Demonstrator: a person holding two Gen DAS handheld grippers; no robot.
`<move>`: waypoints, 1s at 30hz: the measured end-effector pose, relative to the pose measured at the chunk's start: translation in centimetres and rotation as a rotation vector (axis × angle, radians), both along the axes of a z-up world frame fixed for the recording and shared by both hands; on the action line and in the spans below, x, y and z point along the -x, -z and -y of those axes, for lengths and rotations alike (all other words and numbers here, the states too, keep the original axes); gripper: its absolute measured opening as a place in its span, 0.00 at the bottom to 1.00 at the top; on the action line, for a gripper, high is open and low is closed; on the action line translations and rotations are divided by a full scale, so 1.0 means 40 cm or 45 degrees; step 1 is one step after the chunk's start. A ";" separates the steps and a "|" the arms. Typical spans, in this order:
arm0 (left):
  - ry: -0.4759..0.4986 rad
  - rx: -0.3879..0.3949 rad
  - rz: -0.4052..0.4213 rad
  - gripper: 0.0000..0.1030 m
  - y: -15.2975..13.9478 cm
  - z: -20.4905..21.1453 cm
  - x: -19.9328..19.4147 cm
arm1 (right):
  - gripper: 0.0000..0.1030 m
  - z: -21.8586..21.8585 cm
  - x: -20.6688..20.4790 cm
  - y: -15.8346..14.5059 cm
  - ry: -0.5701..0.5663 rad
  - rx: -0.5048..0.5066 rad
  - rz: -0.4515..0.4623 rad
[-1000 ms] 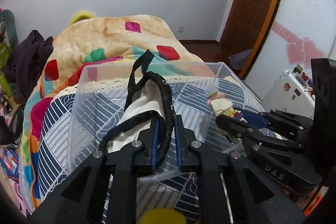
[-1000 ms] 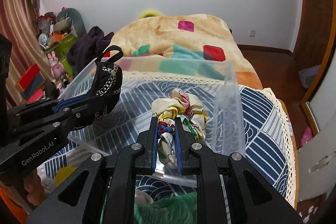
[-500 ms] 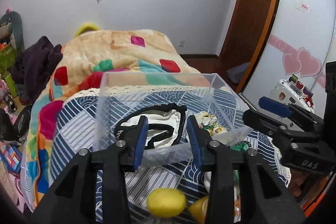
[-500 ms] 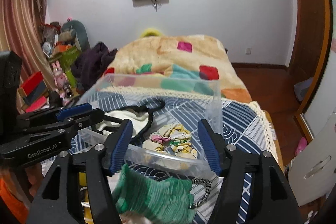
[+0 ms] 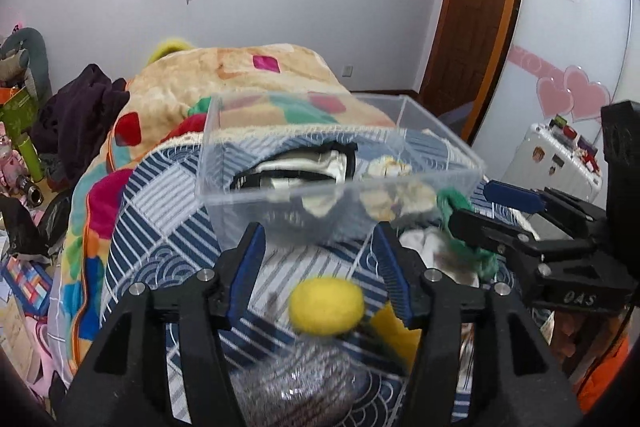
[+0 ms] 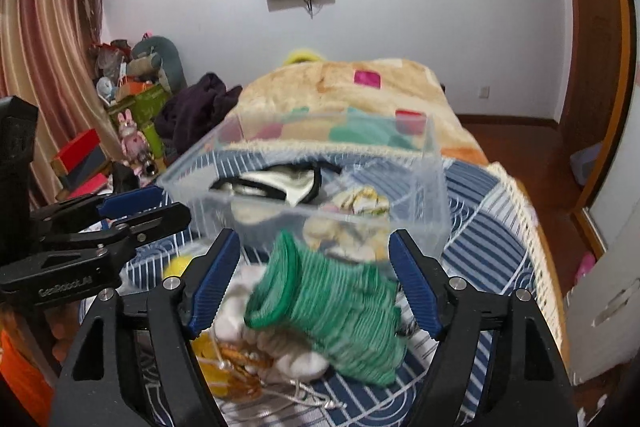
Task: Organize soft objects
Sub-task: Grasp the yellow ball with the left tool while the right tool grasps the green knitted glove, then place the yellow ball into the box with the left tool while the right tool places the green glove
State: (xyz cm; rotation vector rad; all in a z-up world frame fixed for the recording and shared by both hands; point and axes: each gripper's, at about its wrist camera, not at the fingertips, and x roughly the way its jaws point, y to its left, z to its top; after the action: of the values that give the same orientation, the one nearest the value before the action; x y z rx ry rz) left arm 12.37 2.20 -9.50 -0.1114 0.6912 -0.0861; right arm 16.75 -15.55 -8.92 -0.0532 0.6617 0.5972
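Clear plastic bin (image 5: pixel 340 183), on the blue-and-white striped bedspread (image 5: pixel 160 211) midway along the bed: contains a white pouch with black strap (image 5: pixel 304 167) at its left and a yellow floral cloth (image 6: pixel 362 201) at its right. Loose on the bedspread toward the bed's near edge: green knitted item (image 6: pixel 336 319) over white cloths (image 6: pixel 236 311), yellow ball (image 5: pixel 326 305), grey knitted item (image 5: pixel 296 383). Left gripper (image 5: pixel 320 275), jaws spread, empty, above the yellow ball; right gripper (image 6: pixel 314 283), jaws spread, empty, above the green knitted item.
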 end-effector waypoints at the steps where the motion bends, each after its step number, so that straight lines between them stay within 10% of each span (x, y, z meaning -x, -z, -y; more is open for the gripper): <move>1: 0.001 0.002 -0.011 0.55 0.010 0.000 0.005 | 0.72 0.002 -0.001 0.010 0.003 0.003 -0.012; 13: -0.002 0.044 -0.112 0.55 0.099 -0.003 0.027 | 0.71 0.092 0.021 0.064 0.104 -0.094 -0.126; 20: 0.031 0.047 -0.106 0.43 0.106 0.007 0.033 | 0.35 0.113 0.022 0.076 0.106 -0.122 -0.163; 30: 0.018 0.041 -0.068 0.41 0.081 0.007 0.051 | 0.24 0.134 0.052 0.022 0.101 -0.161 -0.068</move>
State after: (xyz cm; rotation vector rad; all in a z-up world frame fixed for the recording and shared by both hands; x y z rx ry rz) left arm 10.35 1.92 -12.73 -0.1397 0.7441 -0.1083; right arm 14.65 -20.92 -9.79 0.1070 0.6737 0.5647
